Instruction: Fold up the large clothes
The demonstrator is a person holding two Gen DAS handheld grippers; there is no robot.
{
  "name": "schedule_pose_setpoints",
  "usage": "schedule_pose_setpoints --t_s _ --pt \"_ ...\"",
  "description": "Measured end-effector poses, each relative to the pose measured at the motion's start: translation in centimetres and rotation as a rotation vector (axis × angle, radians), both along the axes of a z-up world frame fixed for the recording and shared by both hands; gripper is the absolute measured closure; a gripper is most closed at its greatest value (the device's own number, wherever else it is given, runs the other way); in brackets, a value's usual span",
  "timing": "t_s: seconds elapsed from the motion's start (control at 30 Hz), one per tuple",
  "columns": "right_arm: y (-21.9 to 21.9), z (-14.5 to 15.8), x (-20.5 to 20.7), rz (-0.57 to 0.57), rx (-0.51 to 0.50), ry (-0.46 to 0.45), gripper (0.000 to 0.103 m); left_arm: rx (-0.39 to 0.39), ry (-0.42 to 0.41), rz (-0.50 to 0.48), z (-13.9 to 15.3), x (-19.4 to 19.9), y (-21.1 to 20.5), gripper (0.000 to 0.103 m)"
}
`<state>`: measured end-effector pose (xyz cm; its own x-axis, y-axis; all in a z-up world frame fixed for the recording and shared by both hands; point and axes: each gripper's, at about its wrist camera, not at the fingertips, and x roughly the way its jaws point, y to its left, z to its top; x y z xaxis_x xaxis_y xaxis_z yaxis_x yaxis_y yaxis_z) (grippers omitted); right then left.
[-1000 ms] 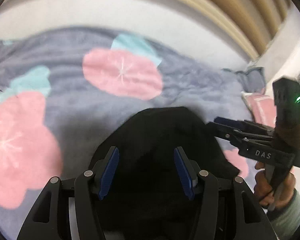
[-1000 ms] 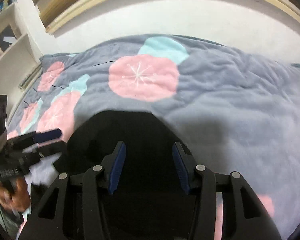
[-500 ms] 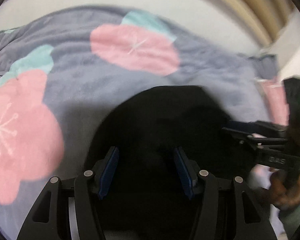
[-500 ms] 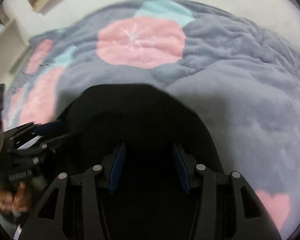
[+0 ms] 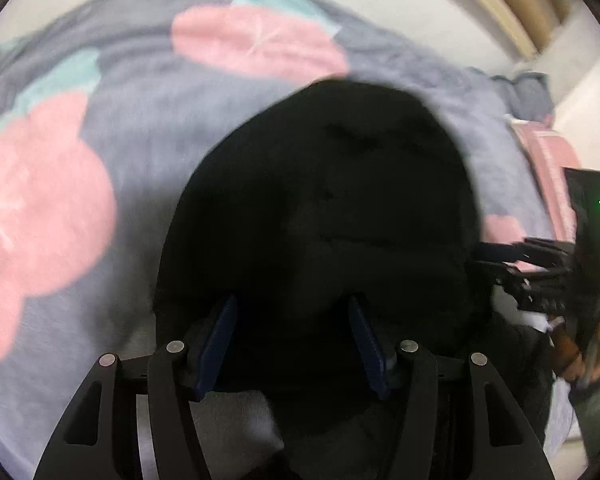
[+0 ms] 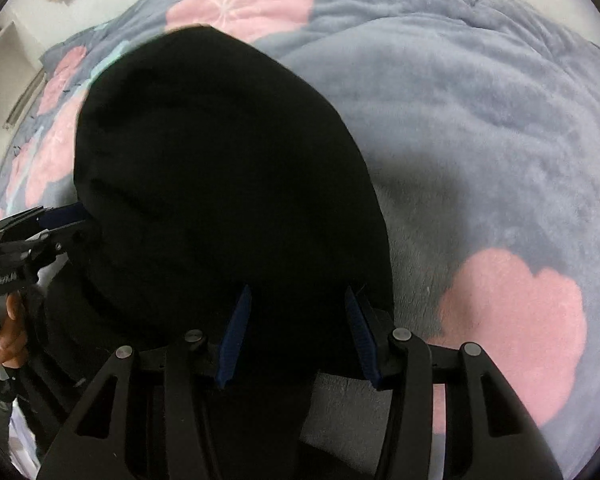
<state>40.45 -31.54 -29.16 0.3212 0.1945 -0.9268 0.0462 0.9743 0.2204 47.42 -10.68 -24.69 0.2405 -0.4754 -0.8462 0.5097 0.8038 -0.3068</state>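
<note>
Both tongs, left gripper (image 5: 292, 336) and right gripper (image 6: 296, 336), hold the black garment (image 6: 220, 168); lay it flat, edges matched, on the blanket (image 6: 480, 120)

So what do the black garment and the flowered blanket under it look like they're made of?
Black garment: seemingly a soft matte knit or fleece; it drapes in a rounded fold with no sheen, though blur and darkness hide the weave. Flowered blanket: plush fleece by its look, a fuzzy grey nap with soft puckers and printed pink blossoms.
</note>
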Motion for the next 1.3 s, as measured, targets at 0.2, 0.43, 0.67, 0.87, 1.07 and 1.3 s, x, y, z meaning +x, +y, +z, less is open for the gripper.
schedule_pose_setpoints --t_s 0.2,0.43,0.67,0.87,1.07,1.3 --pt "-2.9 4.1 0.8 -0.007 0.081 -0.1 0.045 -0.135 -0.029 -0.003 4.6 3.1 2.6 0.029" --pt "-4.4 3.3 6.2 0.027 0.136 -0.084 0.037 -0.208 0.157 -0.018 1.8 9.6 2.0 0.029" --pt "-3.6 0.0 10.4 0.094 0.241 -0.023 0.037 -0.213 0.265 -0.103 -2.5 12.6 -1.2 0.029" --pt "-1.0 0.0 10.2 0.176 0.19 -0.057 0.085 -0.215 0.196 -0.166 -2.0 10.4 -2.0 0.07" --pt "2.4 6.9 4.7 0.238 0.07 -0.213 0.09 -0.257 0.083 -0.194 3.5 4.7 1.2 0.078" --pt "7.4 15.7 -6.9 0.31 -0.073 -0.336 0.09 -0.234 -0.028 -0.213 10.4 -5.4 5.1 0.079"
